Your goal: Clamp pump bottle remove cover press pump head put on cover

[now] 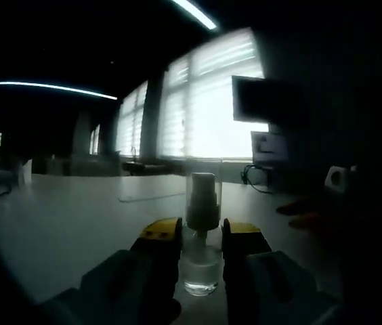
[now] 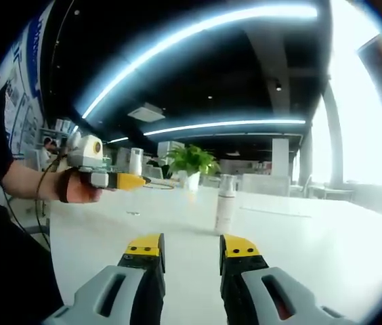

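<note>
left hand-held gripper [image 1: 201, 247] clamped, right hand-held gripper [image 2: 191, 247] parted

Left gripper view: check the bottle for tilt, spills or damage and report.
Nothing stands out. The clear pump bottle stands upright on the white table, its transparent cover seated straight over the pump head, and no liquid shows around its base. The dim picture could hide fine cracks.

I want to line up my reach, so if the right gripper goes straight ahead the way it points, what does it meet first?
Probably the pump bottle, standing upright on the white table ahead of the open right gripper, slightly right of centre. Bare table lies between; depth is uncertain.
</note>
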